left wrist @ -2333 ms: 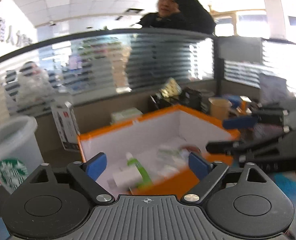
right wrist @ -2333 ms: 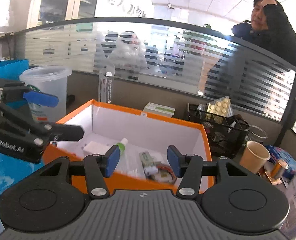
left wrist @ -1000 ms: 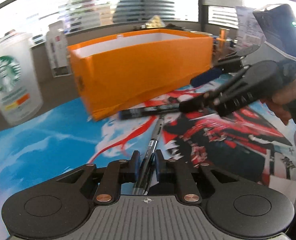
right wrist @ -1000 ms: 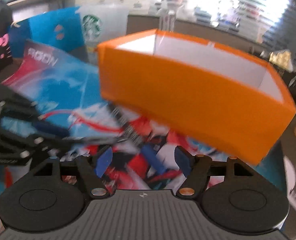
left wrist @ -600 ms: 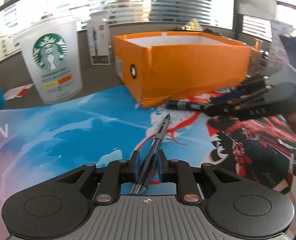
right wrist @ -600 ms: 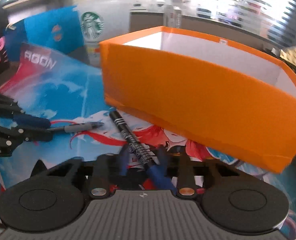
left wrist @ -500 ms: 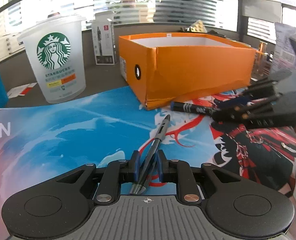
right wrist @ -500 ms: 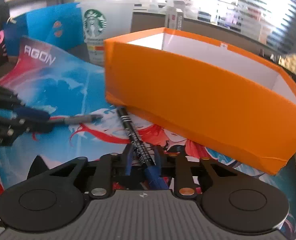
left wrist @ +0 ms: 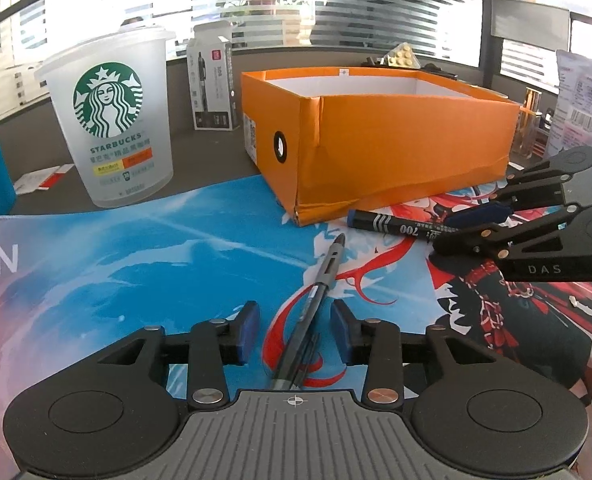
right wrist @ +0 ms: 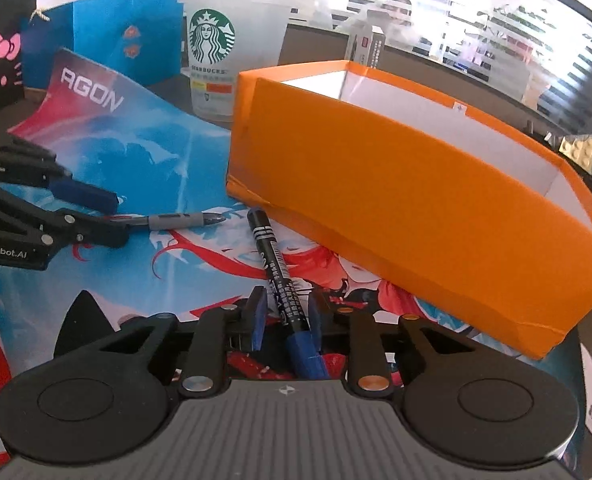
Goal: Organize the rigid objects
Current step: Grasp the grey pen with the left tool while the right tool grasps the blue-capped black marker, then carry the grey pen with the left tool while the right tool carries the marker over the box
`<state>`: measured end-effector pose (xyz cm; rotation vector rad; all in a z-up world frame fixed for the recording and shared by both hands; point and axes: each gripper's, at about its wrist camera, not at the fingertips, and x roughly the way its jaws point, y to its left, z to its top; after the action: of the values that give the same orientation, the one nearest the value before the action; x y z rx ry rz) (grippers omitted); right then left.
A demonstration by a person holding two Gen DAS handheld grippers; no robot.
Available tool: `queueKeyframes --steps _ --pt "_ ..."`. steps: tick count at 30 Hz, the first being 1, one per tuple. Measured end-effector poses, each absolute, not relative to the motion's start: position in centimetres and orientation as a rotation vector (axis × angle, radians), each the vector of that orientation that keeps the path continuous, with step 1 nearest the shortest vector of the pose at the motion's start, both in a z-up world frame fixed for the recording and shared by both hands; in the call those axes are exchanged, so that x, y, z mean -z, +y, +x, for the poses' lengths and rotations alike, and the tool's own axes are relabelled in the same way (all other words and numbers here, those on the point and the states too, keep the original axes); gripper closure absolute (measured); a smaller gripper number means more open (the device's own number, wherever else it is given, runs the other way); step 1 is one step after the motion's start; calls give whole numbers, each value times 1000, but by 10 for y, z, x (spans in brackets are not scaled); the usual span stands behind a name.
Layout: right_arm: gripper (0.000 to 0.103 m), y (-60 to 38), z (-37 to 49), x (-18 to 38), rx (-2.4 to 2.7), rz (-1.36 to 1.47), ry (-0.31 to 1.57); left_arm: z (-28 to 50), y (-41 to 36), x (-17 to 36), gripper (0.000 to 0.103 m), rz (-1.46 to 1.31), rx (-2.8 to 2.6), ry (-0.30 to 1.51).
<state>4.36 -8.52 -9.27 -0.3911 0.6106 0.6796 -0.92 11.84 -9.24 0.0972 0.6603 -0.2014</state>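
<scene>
Office desk, covered by a printed blue-and-red mat (left wrist: 143, 264), with striped glass partitions behind.

Low in the left wrist view, the left gripper (left wrist: 295, 334) has just been opening: its blue pads stand clear on both sides of the grey pen (left wrist: 316, 296), which lies loose on the mat between them, tip pointing up the frame toward the orange box (left wrist: 380, 140). Nothing presses on it.

Low centre in the right wrist view, the right gripper (right wrist: 283, 320) is closed on the black marker (right wrist: 273, 264) near its blue cap end; the pads look tight on the barrel, and the long black part runs up and left, its far end just beside the box's lower corner.

Risks, as I judge them: the marker is pinched near one end, so the long free part may droop or swing in the pads when lifted, and it could knock the box wall or rim on the way over. The pen, now free, may roll on the slick mat, toward the marker or out from between the pads, so any re-grip could miss. Both tools sit close together near the middle of the mat, so a hurried lift could clip one against the other. A plastic Starbucks cup (left wrist: 111, 120), upper left, stands well clear.
</scene>
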Motion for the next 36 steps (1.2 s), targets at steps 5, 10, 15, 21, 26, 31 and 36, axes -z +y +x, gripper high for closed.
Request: queueKeyframes --steps 5,10,15,21,26,31,36 --pt "82 -82 40 94 -634 -370 610 -10 118 93 74 97 213 655" --pt "82 -76 28 97 -585 -410 563 -13 112 93 91 107 204 640" --pt "88 -76 16 101 -558 -403 525 -13 109 92 92 75 173 649" --pt "91 -88 9 98 -585 -322 543 -11 111 89 92 25 170 679" --pt "91 -103 8 93 -611 -198 567 -13 110 86 92 -12 157 684" --pt "91 -111 2 86 -635 -139 551 -16 111 78 97 -12 132 659" --pt "91 -112 -2 82 -643 -137 535 -18 110 76 98 -8 116 659"
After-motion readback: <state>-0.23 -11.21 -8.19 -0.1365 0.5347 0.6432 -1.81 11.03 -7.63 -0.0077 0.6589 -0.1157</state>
